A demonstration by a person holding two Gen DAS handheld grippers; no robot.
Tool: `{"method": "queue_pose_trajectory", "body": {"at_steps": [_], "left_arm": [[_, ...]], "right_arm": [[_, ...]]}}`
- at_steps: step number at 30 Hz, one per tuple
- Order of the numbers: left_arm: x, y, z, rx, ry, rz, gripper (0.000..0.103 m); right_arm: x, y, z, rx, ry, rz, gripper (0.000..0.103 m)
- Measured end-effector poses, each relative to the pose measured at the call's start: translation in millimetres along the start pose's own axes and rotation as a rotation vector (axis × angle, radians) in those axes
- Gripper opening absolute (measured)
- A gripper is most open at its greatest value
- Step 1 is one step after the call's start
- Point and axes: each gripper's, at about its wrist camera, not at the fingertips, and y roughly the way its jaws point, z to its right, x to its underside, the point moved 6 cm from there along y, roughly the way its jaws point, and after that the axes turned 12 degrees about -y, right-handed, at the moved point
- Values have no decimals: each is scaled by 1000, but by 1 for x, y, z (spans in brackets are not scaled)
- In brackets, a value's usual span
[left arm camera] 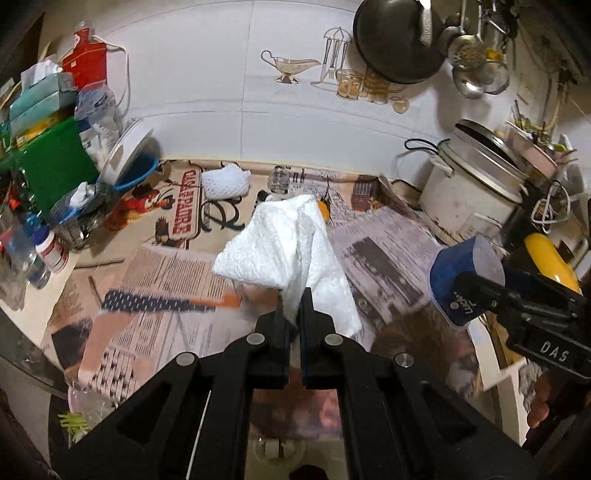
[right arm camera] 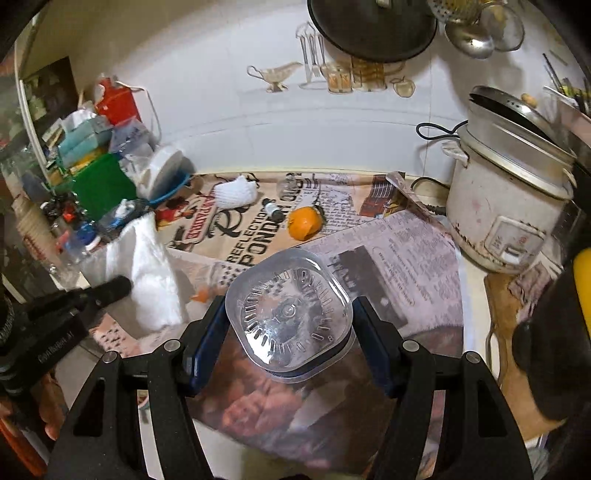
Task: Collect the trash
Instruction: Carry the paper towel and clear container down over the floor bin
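My left gripper (left arm camera: 293,295) is shut on a white paper towel (left arm camera: 284,247) and holds it above the newspaper-covered counter (left arm camera: 166,266). The towel also shows at the left of the right wrist view (right arm camera: 151,273). My right gripper (right arm camera: 290,310) is shut on a clear plastic cup with a blue label (right arm camera: 291,314), its base facing the camera; the cup also shows at the right of the left wrist view (left arm camera: 461,280). An orange peel (right arm camera: 304,221), a white foam net (right arm camera: 236,192) and a small bottle (right arm camera: 273,210) lie on the newspaper further back.
A white rice cooker (right arm camera: 513,206) stands at the right. A cluttered pile with a green box (right arm camera: 99,188), bottles and cartons fills the left. A dark pan (right arm camera: 373,26) and strainers hang on the tiled wall. A yellow object (left arm camera: 550,258) sits at the far right.
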Motion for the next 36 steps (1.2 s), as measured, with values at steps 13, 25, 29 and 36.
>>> {"method": "queue_pose_trajectory", "body": {"at_steps": [13, 25, 29, 36], "left_arm": [[87, -90, -73, 42, 98, -16, 2], [173, -130, -122, 60, 91, -147, 2], [200, -123, -126, 60, 72, -203, 2], [255, -79, -121, 26, 83, -303, 2]], "right_arm": [[65, -48, -113, 46, 80, 12, 64], [142, -85, -183, 55, 140, -90, 64], [164, -89, -187, 59, 146, -125, 64], [212, -64, -173, 43, 200, -196, 64]]}}
